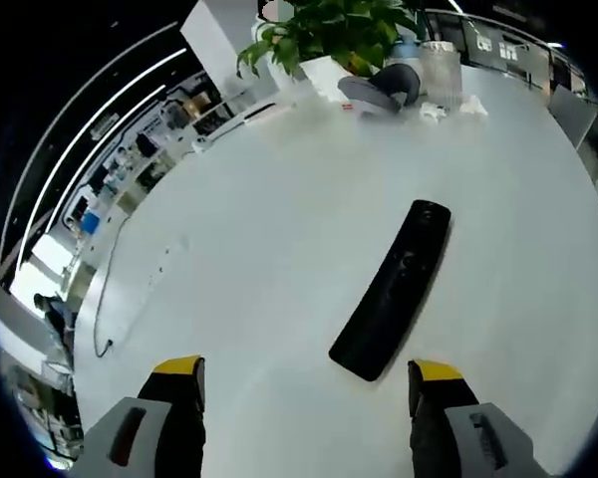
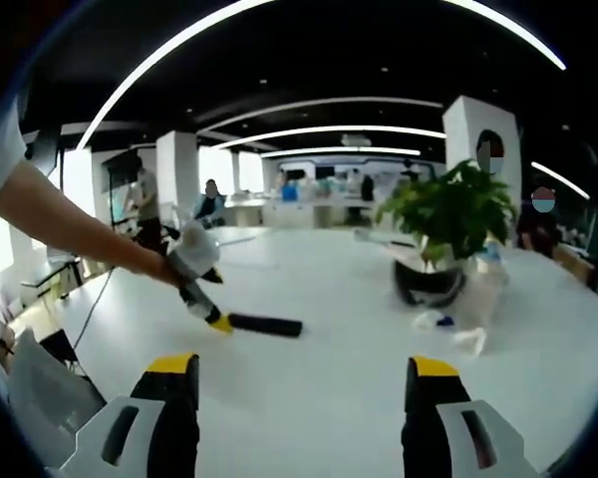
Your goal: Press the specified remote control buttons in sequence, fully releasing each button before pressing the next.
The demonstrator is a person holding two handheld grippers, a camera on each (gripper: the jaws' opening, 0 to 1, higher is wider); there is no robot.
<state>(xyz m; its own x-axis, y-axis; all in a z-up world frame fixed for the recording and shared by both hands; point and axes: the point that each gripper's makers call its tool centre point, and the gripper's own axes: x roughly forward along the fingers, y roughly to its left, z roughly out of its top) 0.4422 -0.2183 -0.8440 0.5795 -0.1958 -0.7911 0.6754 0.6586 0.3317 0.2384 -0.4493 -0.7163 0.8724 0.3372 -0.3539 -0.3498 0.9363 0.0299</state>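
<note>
A long black remote control [image 1: 393, 289] lies flat on the white table [image 1: 259, 259], slanting from lower left to upper right. My left gripper [image 1: 307, 370] hovers open just short of its near end, yellow-tipped fingers [image 1: 178, 367] wide apart with nothing between them. In the right gripper view the same remote [image 2: 264, 325] lies farther off on the table, with the left gripper [image 2: 201, 299] held by a person's arm [image 2: 70, 224] right at its left end. My right gripper [image 2: 301, 366] stands open over bare table [image 2: 319, 398], well away from the remote.
A potted green plant [image 1: 334, 30] stands at the table's far edge with a dark grey object [image 1: 379, 92], a clear container [image 1: 441, 65] and small white items beside it. A thin cable [image 1: 110, 299] runs along the left edge. People stand in the office background.
</note>
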